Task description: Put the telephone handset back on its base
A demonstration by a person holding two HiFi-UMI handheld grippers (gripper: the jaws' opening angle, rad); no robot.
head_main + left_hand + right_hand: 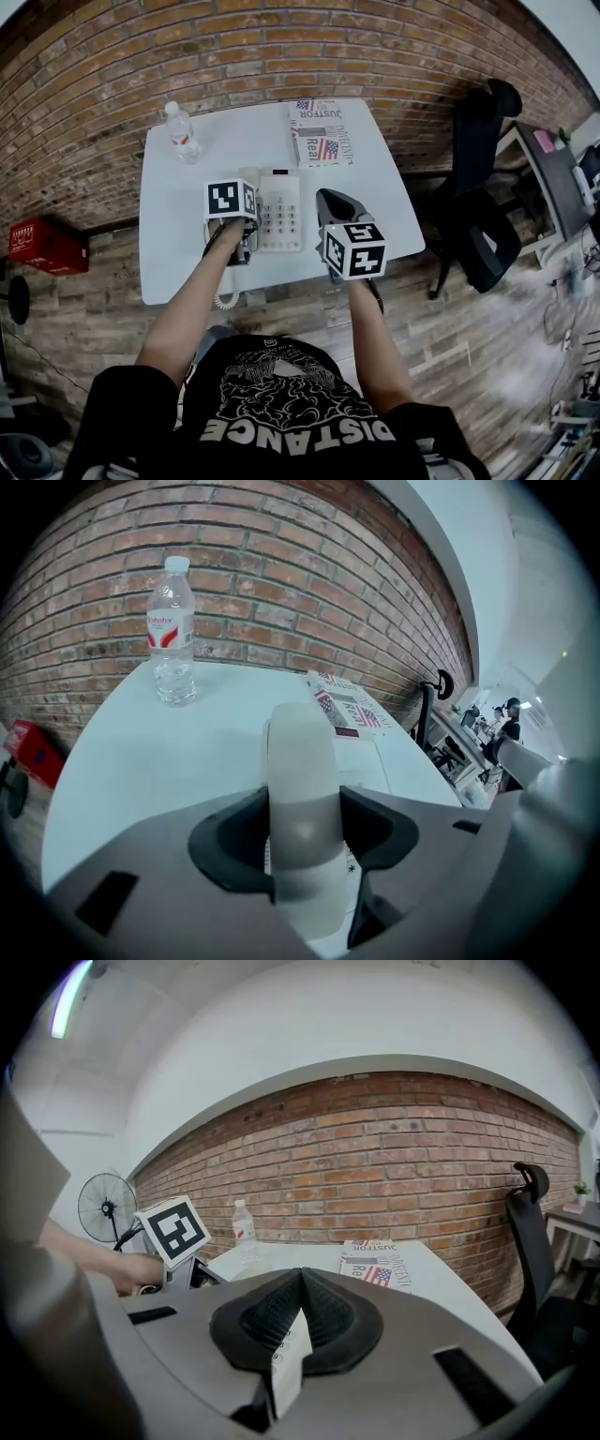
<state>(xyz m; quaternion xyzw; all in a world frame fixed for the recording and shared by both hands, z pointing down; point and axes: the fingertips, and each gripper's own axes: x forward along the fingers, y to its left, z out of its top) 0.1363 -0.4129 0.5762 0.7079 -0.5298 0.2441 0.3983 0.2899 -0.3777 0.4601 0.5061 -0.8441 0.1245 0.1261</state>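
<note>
White tabletop (pixel 178 244) by brick wall (pixel 281 47); bottle (pixel 181 131) at far-left corner. Left gripper (pixel 302 836) clamps handset (pixel 300 752); right gripper (pixel 298 1307) jaws pressed together, empty.

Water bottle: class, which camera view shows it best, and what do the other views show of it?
The left gripper view: the water bottle stands large and upright, cap and red label plain. The head view shows it small from above, near the table's far left corner; the right gripper view shows it small and distant.
</note>
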